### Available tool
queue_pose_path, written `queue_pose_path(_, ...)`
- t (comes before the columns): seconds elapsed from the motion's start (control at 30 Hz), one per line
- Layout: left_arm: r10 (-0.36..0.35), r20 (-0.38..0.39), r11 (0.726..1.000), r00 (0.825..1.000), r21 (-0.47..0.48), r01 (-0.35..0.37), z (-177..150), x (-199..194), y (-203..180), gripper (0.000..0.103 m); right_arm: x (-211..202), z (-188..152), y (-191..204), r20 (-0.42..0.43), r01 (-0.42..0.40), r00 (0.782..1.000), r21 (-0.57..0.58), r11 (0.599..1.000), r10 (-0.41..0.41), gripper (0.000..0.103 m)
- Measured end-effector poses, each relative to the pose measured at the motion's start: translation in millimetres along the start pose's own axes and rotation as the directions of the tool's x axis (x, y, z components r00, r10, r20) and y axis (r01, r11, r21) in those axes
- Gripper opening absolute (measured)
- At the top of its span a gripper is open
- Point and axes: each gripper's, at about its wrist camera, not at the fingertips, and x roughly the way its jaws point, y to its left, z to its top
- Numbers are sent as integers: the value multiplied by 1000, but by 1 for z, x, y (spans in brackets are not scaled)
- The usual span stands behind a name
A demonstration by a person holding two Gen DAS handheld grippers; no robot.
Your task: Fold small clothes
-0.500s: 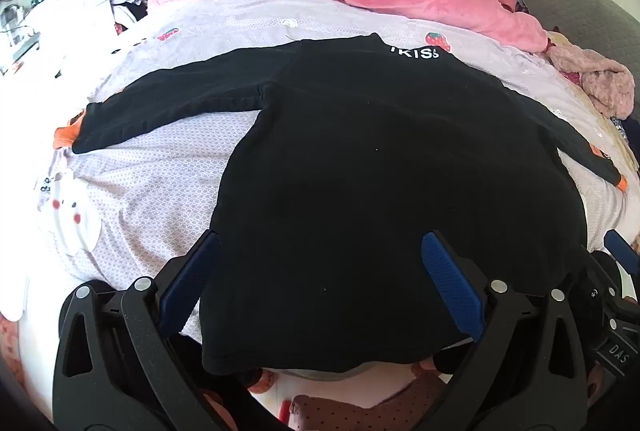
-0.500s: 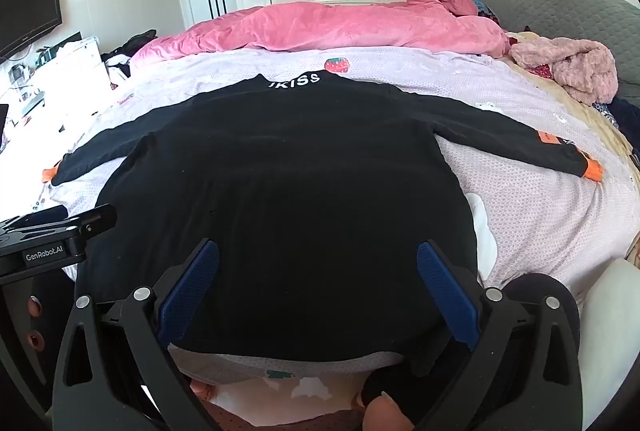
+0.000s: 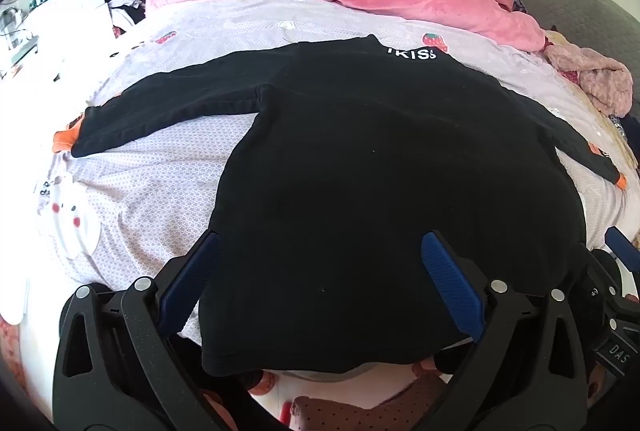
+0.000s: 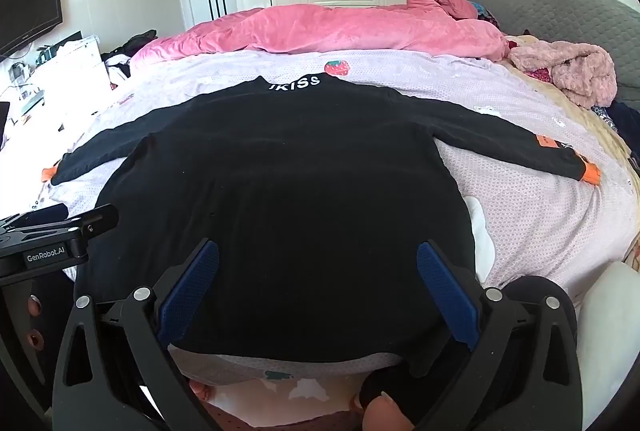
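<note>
A small black long-sleeved top [image 3: 380,191] with white lettering at the collar and orange cuffs lies flat on the bed, sleeves spread out to both sides; it also shows in the right wrist view [image 4: 288,199]. My left gripper [image 3: 320,271] is open and empty, hovering over the hem near the top's left side. My right gripper [image 4: 318,275] is open and empty over the hem near the right side. Each gripper's blue pads [image 4: 448,295] stand wide apart above the cloth.
The lilac patterned bedsheet [image 4: 540,223] covers the bed. A pink duvet [image 4: 340,31] lies bunched along the far side. A fluffy pink garment [image 4: 568,71] sits at the right by the grey headboard [image 4: 560,11]. The left gripper's body [image 4: 52,243] shows at the left.
</note>
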Motion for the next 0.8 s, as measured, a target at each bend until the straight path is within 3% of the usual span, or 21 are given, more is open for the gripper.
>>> queue_pose_path(0.8,6,11,1000,1000,8,-6,0,-3,-9,94,0,1,-2,-3,-2,1000,2,1000,2,99)
